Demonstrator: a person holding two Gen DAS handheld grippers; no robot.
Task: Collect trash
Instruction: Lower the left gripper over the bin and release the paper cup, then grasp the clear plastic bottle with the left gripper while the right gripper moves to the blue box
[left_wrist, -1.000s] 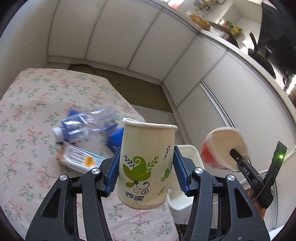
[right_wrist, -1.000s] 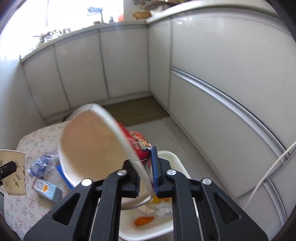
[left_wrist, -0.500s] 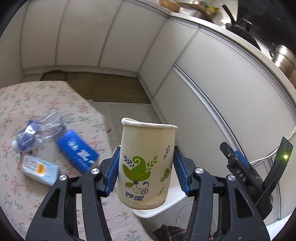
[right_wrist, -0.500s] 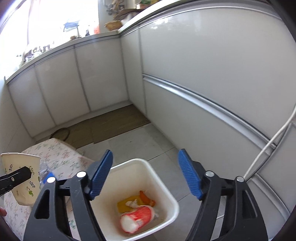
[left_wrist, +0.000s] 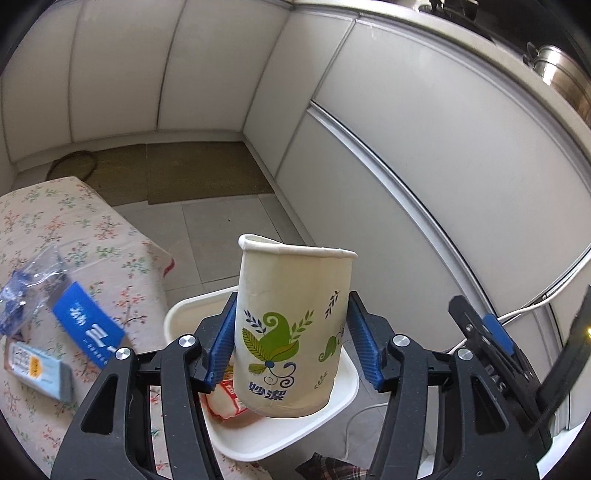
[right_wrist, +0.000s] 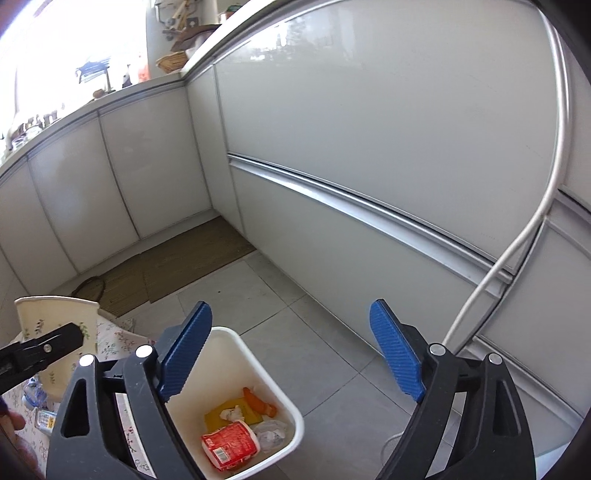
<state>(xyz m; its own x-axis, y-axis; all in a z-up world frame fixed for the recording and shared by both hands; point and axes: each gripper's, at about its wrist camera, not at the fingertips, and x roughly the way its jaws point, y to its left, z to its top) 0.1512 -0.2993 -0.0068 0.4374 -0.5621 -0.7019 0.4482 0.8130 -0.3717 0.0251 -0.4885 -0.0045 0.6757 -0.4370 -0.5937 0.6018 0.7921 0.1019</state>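
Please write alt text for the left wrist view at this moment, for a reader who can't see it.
The left gripper holds an upright paper cup with a green leaf print above a white trash bin on the tiled floor, its jaws opening slightly. A floral-clothed table at left bears a blue packet, a small carton and a clear plastic bottle.

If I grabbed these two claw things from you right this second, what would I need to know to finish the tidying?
Left claw: its jaws are opening around the paper cup, upright over the white bin.
Right claw: empty, jaws opening above the bin.
Done: the red noodle cup lies in the bin with crumpled paper and orange scraps.
Left: let the paper cup fall in, then fetch from the floral tablecloth the blue packet, the small carton and the crushed plastic bottle.
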